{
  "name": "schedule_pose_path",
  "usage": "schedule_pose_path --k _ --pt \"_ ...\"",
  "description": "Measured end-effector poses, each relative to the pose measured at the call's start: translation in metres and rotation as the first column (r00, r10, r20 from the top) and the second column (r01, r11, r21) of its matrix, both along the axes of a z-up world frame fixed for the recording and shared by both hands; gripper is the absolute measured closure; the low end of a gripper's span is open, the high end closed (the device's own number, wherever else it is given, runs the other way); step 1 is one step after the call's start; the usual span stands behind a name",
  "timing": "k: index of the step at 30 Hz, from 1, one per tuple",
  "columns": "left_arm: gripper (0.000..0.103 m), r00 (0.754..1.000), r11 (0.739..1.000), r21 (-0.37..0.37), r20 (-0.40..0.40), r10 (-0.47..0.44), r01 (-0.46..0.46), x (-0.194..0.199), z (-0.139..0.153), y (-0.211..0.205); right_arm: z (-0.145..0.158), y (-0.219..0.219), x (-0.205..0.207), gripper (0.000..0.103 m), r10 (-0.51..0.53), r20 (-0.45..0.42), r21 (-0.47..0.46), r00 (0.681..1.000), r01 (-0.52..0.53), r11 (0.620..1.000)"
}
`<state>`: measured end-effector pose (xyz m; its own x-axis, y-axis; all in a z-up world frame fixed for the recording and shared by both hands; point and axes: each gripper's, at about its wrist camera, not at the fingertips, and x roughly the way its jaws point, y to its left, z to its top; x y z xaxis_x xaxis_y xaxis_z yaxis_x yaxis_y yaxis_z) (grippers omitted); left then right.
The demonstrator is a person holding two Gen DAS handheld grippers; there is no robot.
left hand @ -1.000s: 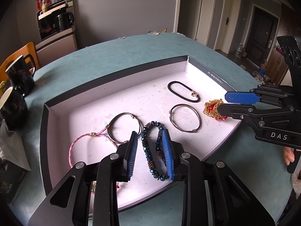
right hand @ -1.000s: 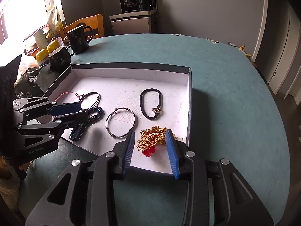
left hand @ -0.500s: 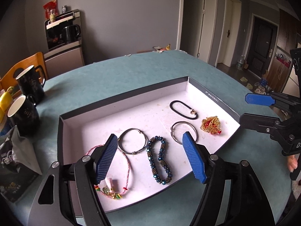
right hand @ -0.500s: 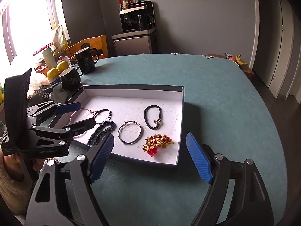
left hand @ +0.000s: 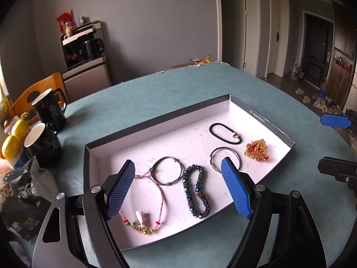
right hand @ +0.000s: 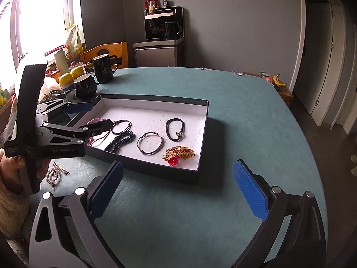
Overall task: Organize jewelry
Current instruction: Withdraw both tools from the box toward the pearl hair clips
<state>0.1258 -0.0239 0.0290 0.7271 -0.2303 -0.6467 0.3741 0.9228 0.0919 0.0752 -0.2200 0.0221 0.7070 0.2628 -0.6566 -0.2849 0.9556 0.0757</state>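
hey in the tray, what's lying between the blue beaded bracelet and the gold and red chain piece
A thin metal bangle lies between the blue beaded bracelet and the gold and red chain piece, apart from both. It shows in both wrist views.

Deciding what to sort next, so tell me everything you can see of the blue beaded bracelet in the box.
The blue beaded bracelet is a closed loop of dark blue faceted beads mixed with small bronze-looking ones, pressed into a long narrow oval. It lies flat on the white floor of the box, near the front wall, between a thin metal bangle and another bangle. No gripper touches it, and it seems to lie clear of both bangles. In the right wrist view it looks almost black.
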Motion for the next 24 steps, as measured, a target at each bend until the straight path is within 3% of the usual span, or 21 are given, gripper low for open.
schedule_pose_path --k 14,24 --pt "0.013 0.998 0.998 0.012 0.005 0.055 -0.055 -0.047 0.032 0.049 0.000 0.027 -0.023 0.005 0.120 -0.021 0.035 0.993 -0.119 0.992" --pt "0.012 0.990 0.988 0.064 -0.034 0.140 -0.138 -0.087 0.011 0.109 -0.015 0.078 -0.039 0.005 0.266 -0.060 0.054 0.962 -0.263 0.963"
